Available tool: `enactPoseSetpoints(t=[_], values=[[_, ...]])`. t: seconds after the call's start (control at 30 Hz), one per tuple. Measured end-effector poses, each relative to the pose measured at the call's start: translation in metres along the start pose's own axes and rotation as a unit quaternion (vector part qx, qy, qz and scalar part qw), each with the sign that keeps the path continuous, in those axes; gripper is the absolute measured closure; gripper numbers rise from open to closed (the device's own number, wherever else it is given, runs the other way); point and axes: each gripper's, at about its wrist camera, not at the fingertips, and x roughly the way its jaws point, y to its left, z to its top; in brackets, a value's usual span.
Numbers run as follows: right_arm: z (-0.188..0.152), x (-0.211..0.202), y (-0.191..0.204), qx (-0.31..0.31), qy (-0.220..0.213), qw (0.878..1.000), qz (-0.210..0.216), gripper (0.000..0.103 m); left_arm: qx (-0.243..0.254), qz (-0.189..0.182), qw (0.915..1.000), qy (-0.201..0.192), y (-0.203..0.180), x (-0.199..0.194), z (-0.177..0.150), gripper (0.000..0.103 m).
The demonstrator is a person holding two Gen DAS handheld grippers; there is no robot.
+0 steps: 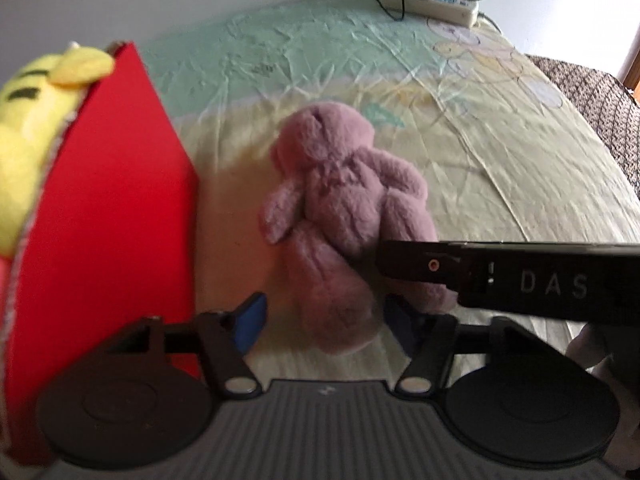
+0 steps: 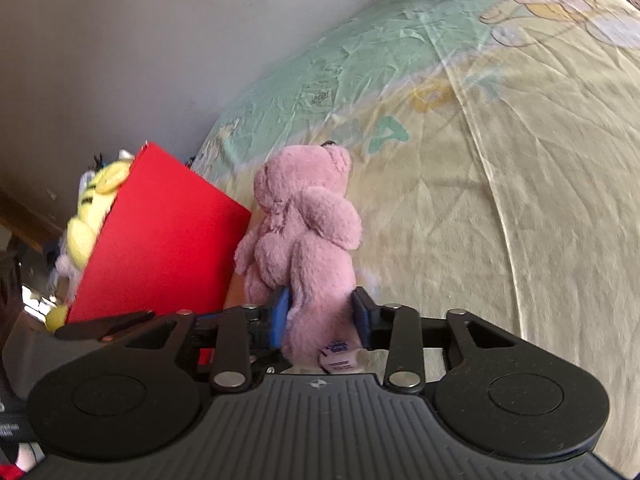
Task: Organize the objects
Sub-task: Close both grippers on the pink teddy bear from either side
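Cartoon-print bedsheet [image 1: 500, 152] bore a pink plush bear [image 2: 304, 232] beside a red box [image 2: 160, 240] containing a yellow plush toy [image 2: 96, 200]. The bear's leg was clamped by the right gripper [image 2: 320, 316]; the left gripper [image 1: 324, 316] straddled it, jaws partly open.

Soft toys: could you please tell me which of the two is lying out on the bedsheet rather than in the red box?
The pink plush bear lies on the bedsheet beside the red box; the yellow plush toy sits inside that box.

I am seeing the teddy bear [image 2: 304, 236] lying on the bedsheet [image 2: 500, 200], just right of the box [image 2: 160, 240]; the yellow plush toy [image 2: 92, 212] is sitting in that box.
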Motion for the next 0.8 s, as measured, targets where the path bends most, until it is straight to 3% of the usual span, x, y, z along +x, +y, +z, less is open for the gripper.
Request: enactPoseSetpoints(t=[0.23,0.5,0.8], values=[[-0.004,-0.007,-0.002,0.007,0.02,1.0,0.009,0.072,0.013,-0.013,0.9998,0.002,-0.004,-0.004,-0.002,0.056],[-0.018,-0.031,0.001,0.021,0.042,0.999,0.013,0.072,0.033,-0.042,0.9986,-0.003,-0.012,-0.029,-0.021,0.057],[-0.061,-0.053,0.009,0.01,0.078,0.997,0.003,0.072,0.068,-0.08,0.9944,0.009,-0.02,-0.055,-0.062,0.059]])
